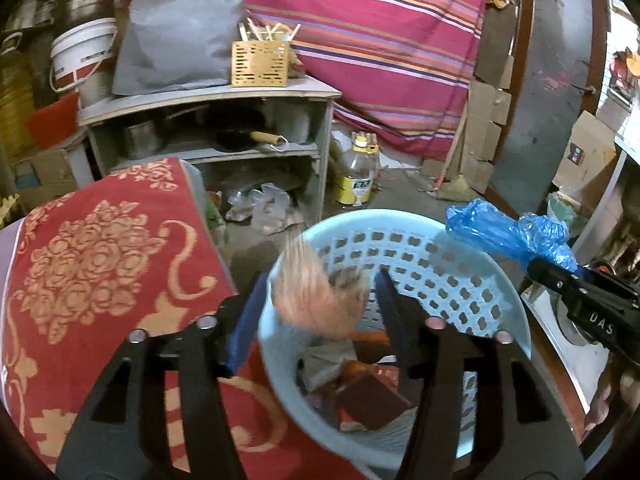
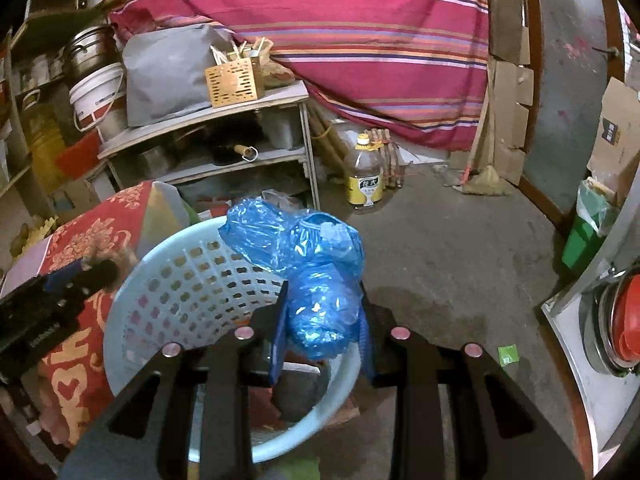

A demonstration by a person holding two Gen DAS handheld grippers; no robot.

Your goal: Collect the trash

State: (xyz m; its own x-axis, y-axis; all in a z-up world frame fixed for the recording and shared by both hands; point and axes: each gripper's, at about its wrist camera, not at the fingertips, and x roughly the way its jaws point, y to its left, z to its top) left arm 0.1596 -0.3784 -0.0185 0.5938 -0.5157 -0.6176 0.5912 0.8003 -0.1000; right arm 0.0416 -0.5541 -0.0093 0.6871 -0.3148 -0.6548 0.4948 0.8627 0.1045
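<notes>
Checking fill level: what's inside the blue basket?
The basket holds a dark brown block, red wrappers and grey scrap. A blurred pink piece hides the rest.

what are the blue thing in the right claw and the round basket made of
Blue thing: thin plastic film, likely a bag; it is crinkled, translucent and glossy with glints. The right claw grips it over the basket.
Basket: pale blue moulded plastic, seemingly rigid, with a smooth rim and a regular grid of holes in its wall.

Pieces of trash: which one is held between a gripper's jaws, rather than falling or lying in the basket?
The blue plastic bag, clamped by the right gripper. The blurred pinkish scrap drops between the left gripper's open jaws.
</notes>
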